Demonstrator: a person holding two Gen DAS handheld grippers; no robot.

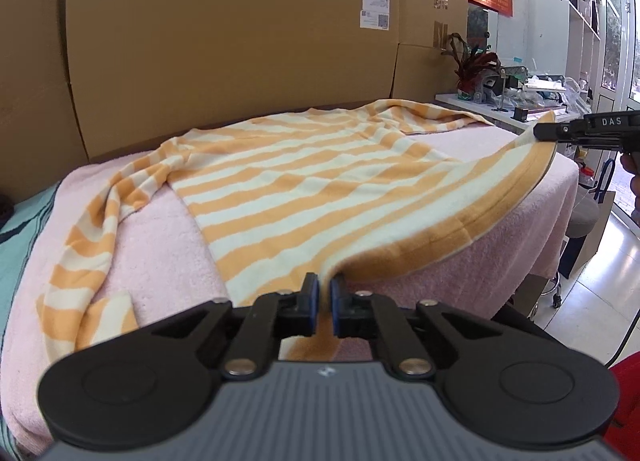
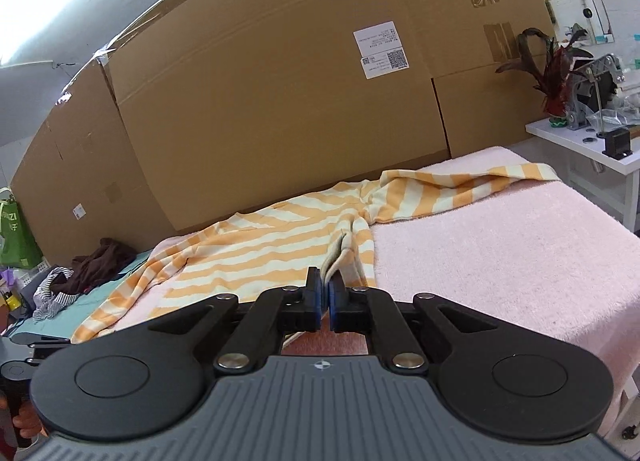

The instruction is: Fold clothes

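An orange-and-cream striped long-sleeved shirt (image 1: 304, 189) lies spread over a pink towel-covered table (image 1: 160, 261). My left gripper (image 1: 325, 289) is shut on the shirt's orange hem at its near corner. My right gripper (image 2: 325, 287) is shut on the hem's other corner, and it shows in the left wrist view as a black tool (image 1: 560, 132) holding that corner lifted above the table's right edge. The hem hangs stretched in an arc between the two grippers. The striped shirt (image 2: 280, 237) has one sleeve trailing off at the left and one lying at the far right.
Large cardboard boxes (image 1: 232, 33) wall off the back of the table. A white shelf (image 2: 580, 141) with a red-leafed plant (image 2: 556, 69) and small tools stands at the right. Dark and striped clothes (image 2: 84, 269) are piled on a teal surface at the left.
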